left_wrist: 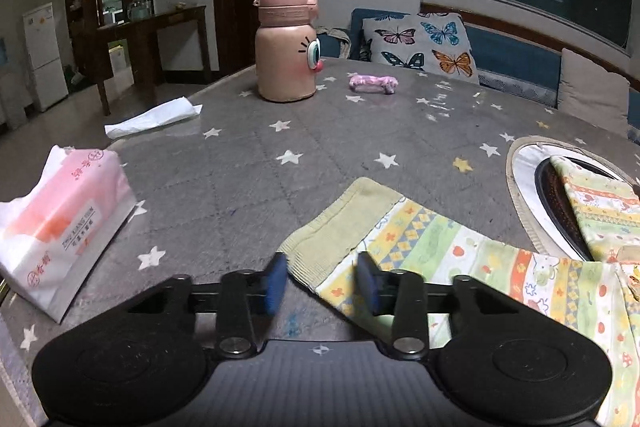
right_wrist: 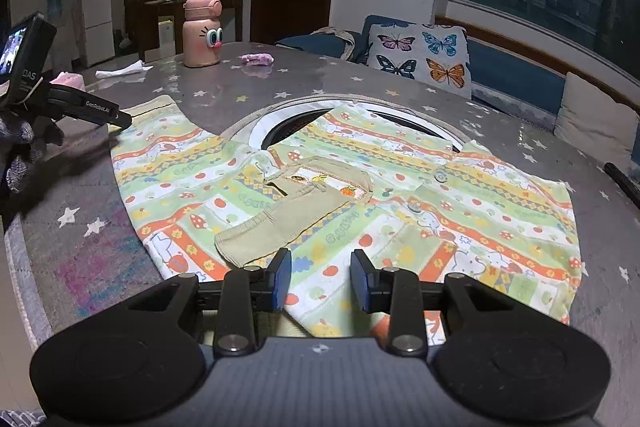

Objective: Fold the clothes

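Observation:
A child's top in yellow, green and orange print lies spread on the grey star-patterned table, partly over a round inset. One sleeve is folded across the chest, and its beige cuff ends just ahead of my right gripper, which is open over the hem. The other sleeve stretches left; its beige cuff lies ahead of and partly between the blue pads of my open left gripper. The left gripper also shows at that cuff in the right wrist view.
A pink cartoon bottle and a small pink-purple object stand at the far side. A tissue pack sits left, a loose white tissue beyond it. A butterfly cushion and bench lie behind the table.

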`<action>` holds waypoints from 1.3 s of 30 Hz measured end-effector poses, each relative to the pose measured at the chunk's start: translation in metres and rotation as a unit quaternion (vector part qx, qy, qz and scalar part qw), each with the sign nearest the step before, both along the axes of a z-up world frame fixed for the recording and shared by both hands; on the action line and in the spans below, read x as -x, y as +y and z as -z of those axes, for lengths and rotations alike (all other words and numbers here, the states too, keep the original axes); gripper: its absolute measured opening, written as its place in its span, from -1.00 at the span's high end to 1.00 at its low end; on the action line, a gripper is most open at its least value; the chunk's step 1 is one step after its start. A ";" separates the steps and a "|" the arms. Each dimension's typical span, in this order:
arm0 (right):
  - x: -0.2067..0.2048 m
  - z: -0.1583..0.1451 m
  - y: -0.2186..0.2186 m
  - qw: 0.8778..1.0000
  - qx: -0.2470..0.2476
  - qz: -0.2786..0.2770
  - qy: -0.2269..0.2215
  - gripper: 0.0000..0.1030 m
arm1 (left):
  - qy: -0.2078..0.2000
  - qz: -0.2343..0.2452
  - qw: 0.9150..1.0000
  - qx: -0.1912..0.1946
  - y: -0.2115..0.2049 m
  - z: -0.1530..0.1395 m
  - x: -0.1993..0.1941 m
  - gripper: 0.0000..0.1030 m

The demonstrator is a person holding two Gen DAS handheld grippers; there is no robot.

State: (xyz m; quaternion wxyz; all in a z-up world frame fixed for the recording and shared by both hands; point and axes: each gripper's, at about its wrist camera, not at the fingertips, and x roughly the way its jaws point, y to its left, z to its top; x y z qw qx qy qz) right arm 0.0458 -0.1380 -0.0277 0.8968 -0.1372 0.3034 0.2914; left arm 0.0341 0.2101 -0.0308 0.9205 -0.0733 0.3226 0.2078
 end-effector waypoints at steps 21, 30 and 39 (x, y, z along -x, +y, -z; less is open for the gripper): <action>0.001 -0.015 -0.067 0.993 -0.069 0.095 0.001 0.37 | -0.110 0.287 0.939 0.152 -0.159 -0.088 0.005 0.84; -0.005 -0.018 -0.128 0.978 -0.108 0.177 0.009 0.38 | -0.073 0.399 0.901 0.154 -0.249 -0.071 -0.011 0.84; -0.013 -0.016 -0.149 0.965 -0.160 0.207 0.034 0.38 | -0.026 0.438 0.888 0.138 -0.268 -0.040 -0.008 0.34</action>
